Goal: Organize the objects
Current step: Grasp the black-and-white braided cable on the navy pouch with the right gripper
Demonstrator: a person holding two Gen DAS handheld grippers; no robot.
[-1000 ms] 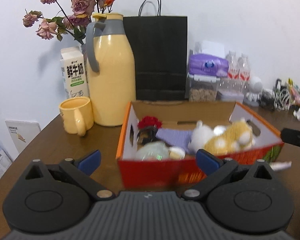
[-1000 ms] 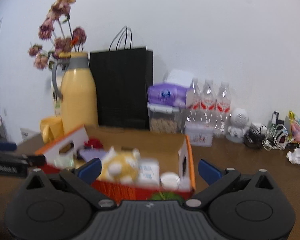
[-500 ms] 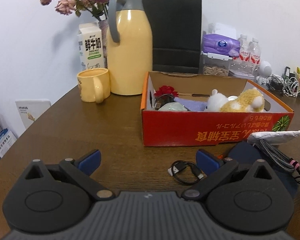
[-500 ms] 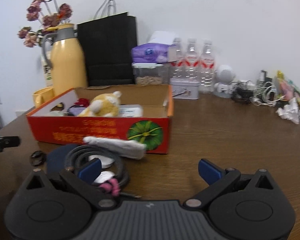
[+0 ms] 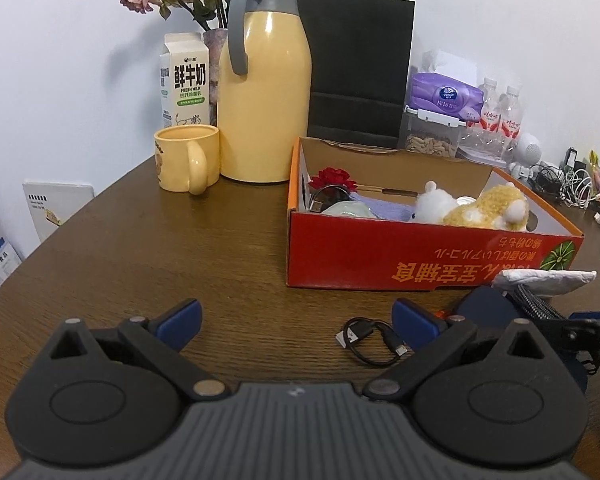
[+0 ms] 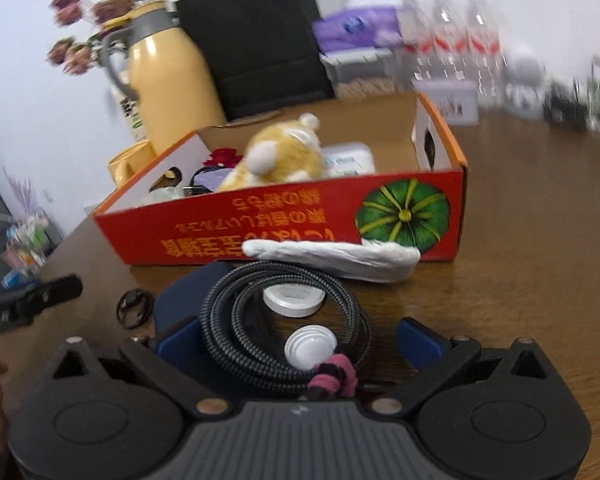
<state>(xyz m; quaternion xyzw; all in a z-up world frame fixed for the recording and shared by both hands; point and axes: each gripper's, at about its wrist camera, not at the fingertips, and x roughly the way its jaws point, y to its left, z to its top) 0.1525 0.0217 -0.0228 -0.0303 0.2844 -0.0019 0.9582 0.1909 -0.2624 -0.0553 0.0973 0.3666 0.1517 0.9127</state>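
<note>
A red cardboard box [image 5: 420,256] [image 6: 300,220] sits on the brown table and holds a yellow plush toy [image 5: 488,206] [image 6: 284,156], a red flower and other small things. In front of it lie a coiled braided cable [image 6: 236,320] on a dark blue pad [image 6: 180,304], two white round lids [image 6: 294,300], a white cloth roll [image 6: 340,256] and a small black USB cable [image 5: 370,340]. My left gripper [image 5: 296,320] is open and empty, near the USB cable. My right gripper [image 6: 298,338] is open, with the coiled cable between its fingers.
A yellow thermos [image 5: 266,92], yellow mug [image 5: 186,158], milk carton [image 5: 186,84], dried flowers and a black paper bag [image 5: 356,68] stand behind the box. Tissues, water bottles [image 6: 456,48] and tangled cables lie at the back right.
Both grippers have drawn back and lowered toward the table in front of the box. The right one has closed in over the coiled cable and tilted.
</note>
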